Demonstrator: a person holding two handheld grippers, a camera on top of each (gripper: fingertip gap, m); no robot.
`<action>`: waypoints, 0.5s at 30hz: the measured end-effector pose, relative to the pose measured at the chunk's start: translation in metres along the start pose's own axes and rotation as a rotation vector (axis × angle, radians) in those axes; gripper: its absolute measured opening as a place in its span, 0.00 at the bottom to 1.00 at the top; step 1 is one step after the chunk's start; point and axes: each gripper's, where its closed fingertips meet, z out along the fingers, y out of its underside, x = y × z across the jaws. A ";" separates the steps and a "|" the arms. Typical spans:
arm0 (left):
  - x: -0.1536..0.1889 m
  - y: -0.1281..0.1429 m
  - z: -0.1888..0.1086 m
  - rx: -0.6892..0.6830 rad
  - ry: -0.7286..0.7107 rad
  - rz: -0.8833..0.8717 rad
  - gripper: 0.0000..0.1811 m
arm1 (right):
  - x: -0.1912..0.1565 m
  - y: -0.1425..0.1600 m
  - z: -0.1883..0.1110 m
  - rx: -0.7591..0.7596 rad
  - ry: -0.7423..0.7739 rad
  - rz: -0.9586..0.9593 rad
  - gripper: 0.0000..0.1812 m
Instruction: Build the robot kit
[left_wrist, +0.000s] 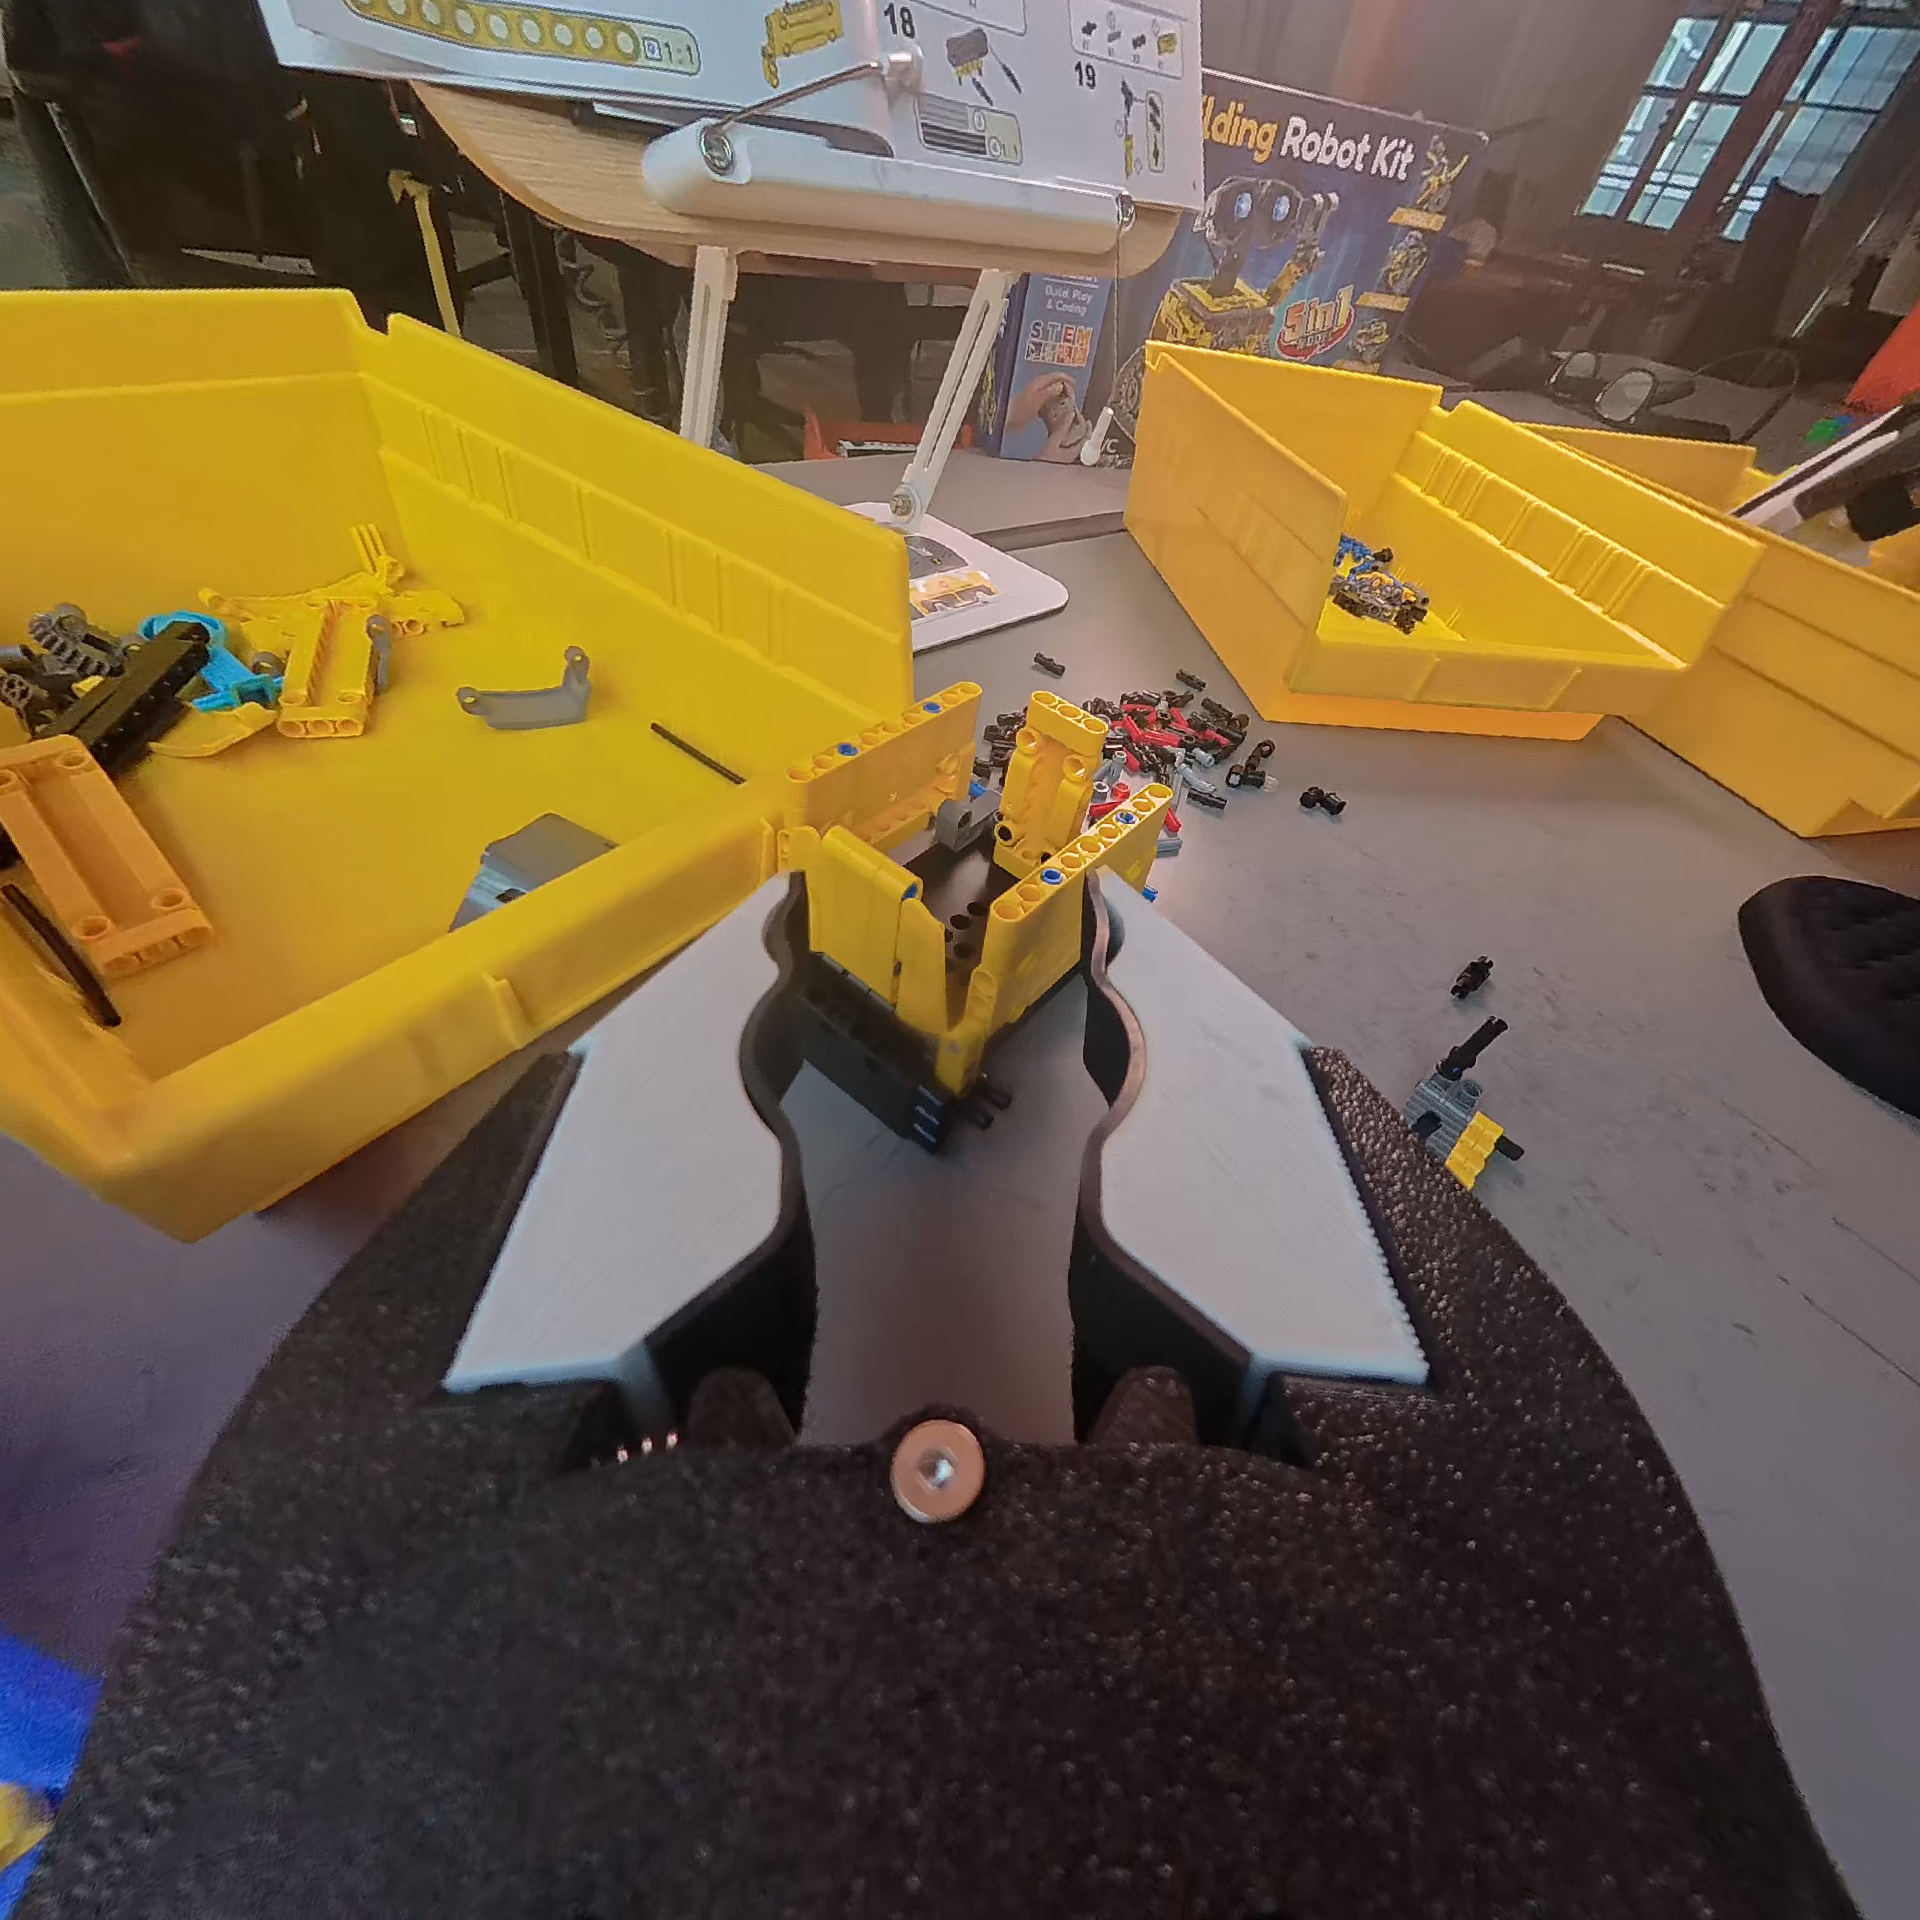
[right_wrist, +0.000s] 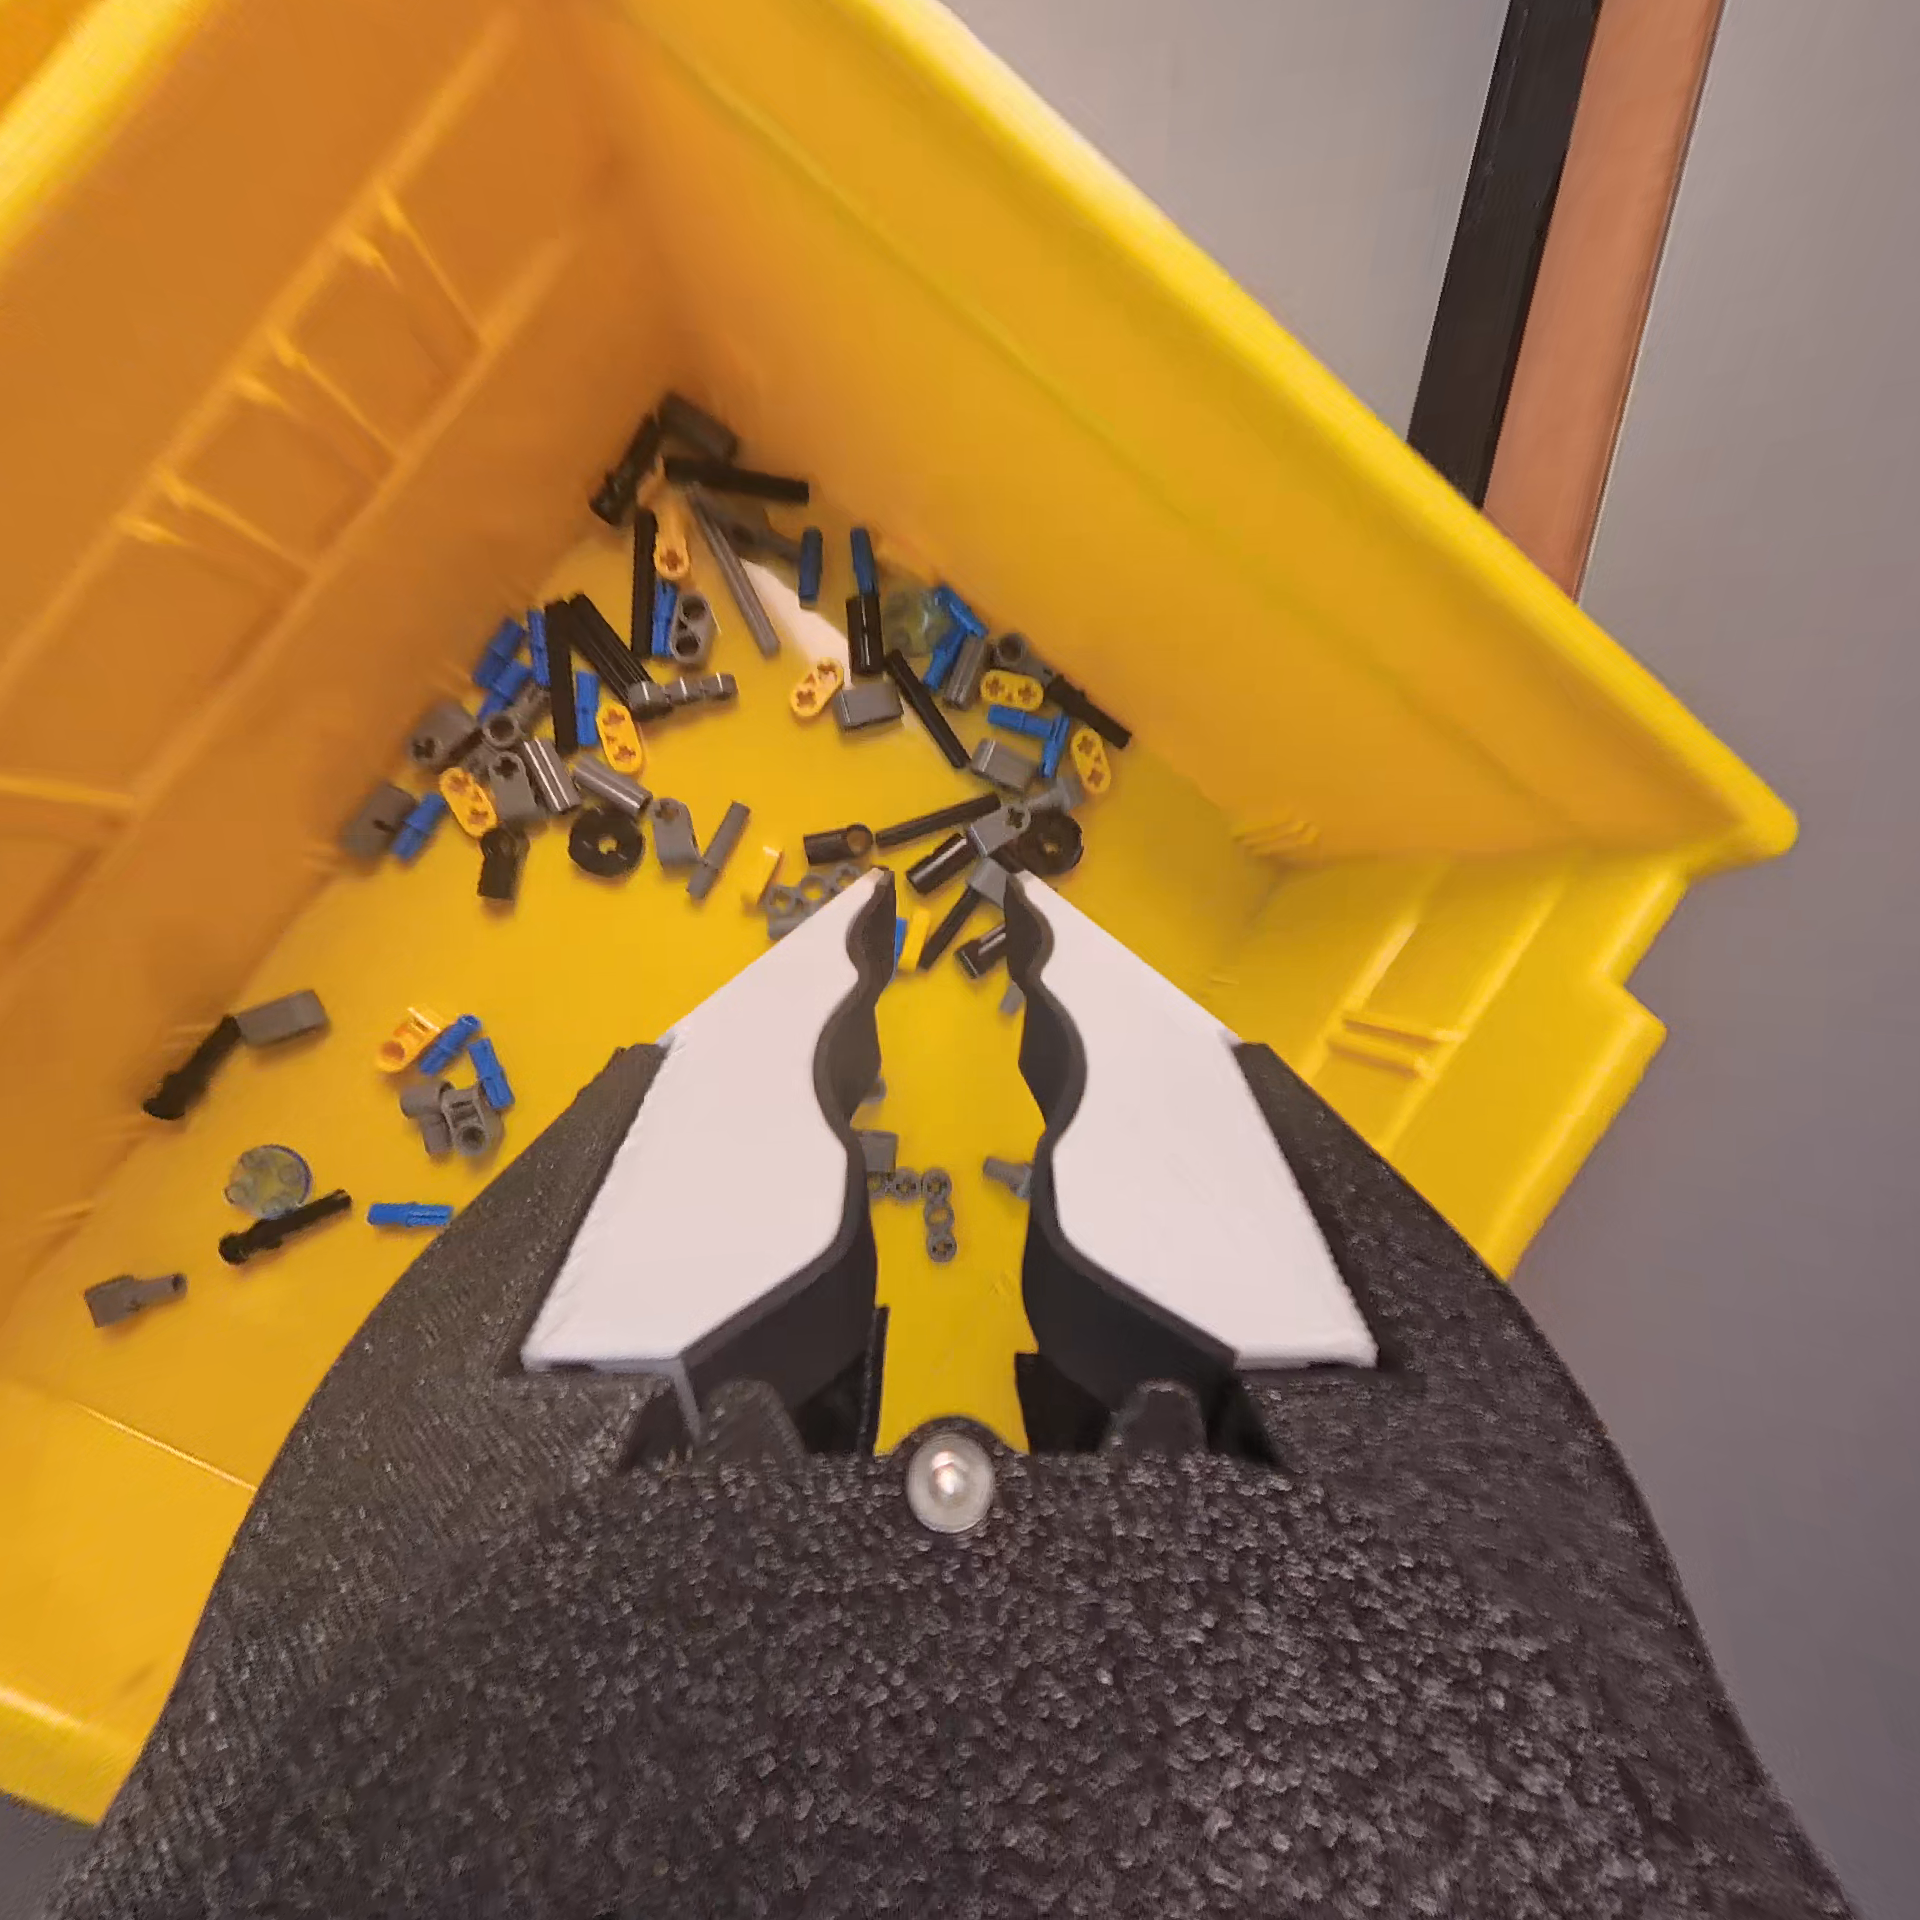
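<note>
My left gripper is shut on a yellow and black brick-built model, one finger on each side, holding it on the grey table. The model has yellow beams with holes and blue pins. My right gripper is open and empty, hovering inside a yellow bin over a scatter of small black, blue, grey and yellow pins and connectors. A few black pins lie between and just past its fingertips.
A large yellow bin with bigger parts stands at left. Loose black and red pins lie behind the model. More yellow bins stand at right. A small grey-yellow assembly lies on the table. A manual stand and kit box stand behind. One gripper's finger ends stand about 65 centimeters off the other's.
</note>
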 end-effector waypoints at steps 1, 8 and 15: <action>0.001 -0.001 0.000 0.005 0.002 0.003 0.28 | -0.001 0.005 0.001 -0.025 0.011 -0.011 0.11; 0.002 0.000 0.001 0.002 -0.009 0.027 0.28 | -0.017 0.034 0.014 -0.173 -0.001 -0.081 0.03; 0.000 0.000 0.001 0.000 -0.023 0.032 0.28 | -0.035 0.032 0.015 -0.136 -0.092 -0.101 0.02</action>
